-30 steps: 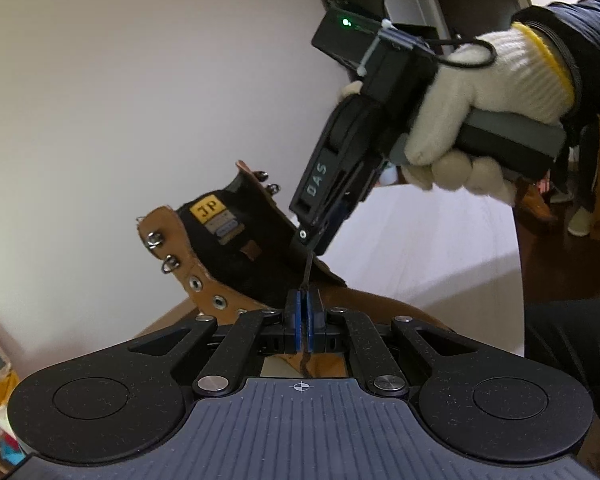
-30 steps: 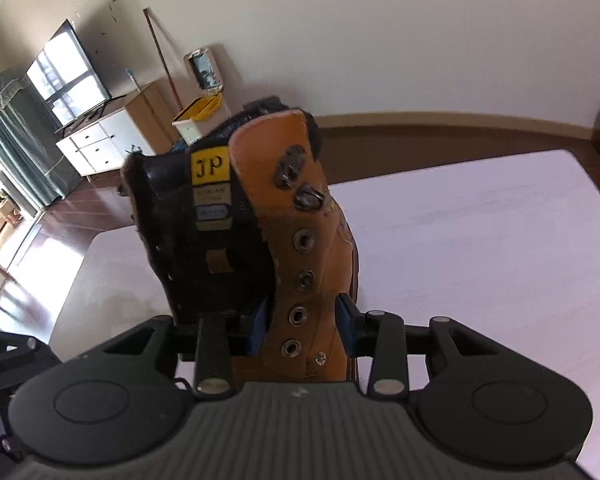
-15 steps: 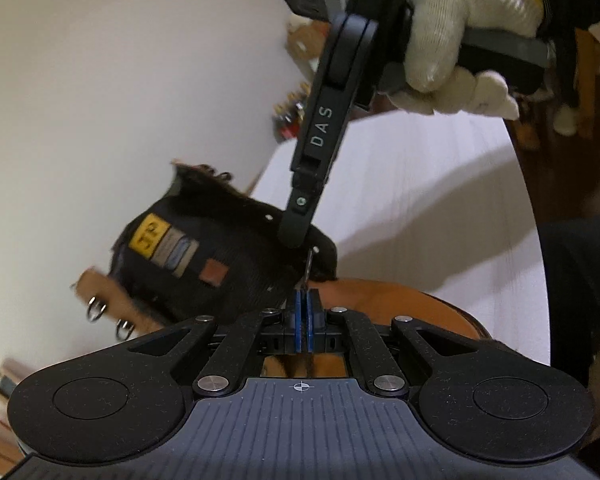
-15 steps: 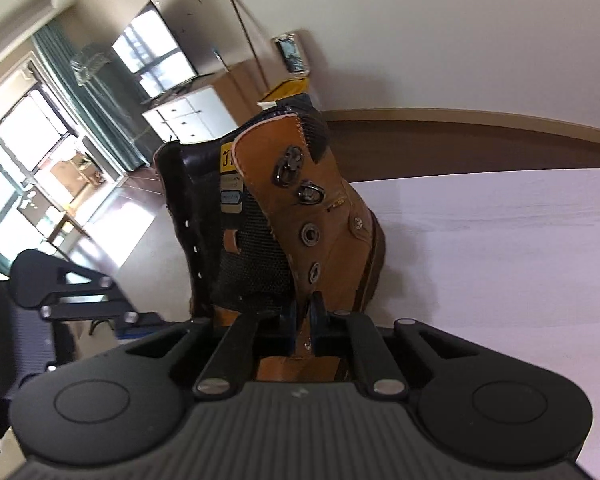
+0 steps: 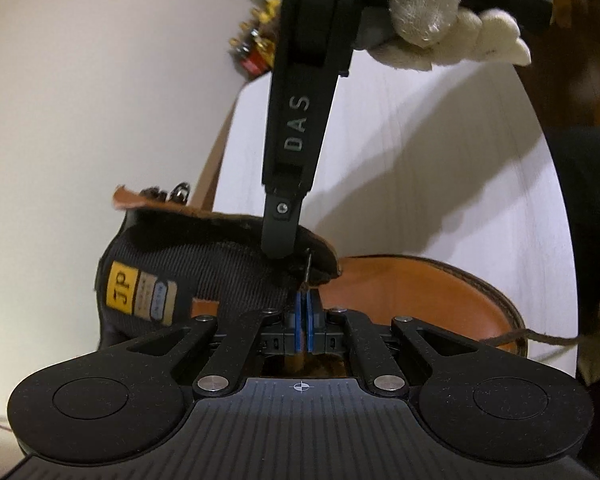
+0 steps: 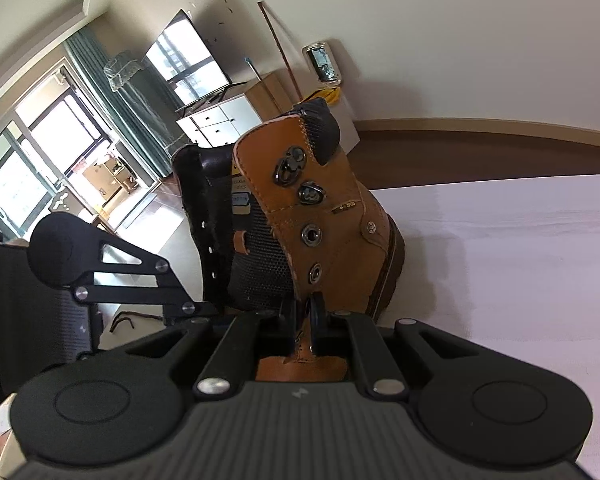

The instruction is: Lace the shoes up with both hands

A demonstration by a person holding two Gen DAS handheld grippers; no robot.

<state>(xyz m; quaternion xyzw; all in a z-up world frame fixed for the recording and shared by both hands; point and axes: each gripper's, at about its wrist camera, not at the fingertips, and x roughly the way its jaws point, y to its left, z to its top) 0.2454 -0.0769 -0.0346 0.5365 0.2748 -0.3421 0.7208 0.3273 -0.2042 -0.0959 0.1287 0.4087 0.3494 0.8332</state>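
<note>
The tan leather lace-up boot (image 6: 332, 216) stands on the white surface (image 6: 520, 240). The left hand-held gripper (image 5: 305, 312) pinches the dark lace tip (image 5: 307, 270); the right hand-held gripper (image 6: 303, 320) clamps the boot's eyelet flap (image 6: 296, 240).

"DAS" on right gripper (image 5: 281, 250); "JP" on boot tongue (image 5: 152, 280).

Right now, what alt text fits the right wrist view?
The right gripper is shut on the eyelet flap of a tan lace-up boot standing on a white table. The left gripper reaches in from the left.
</note>
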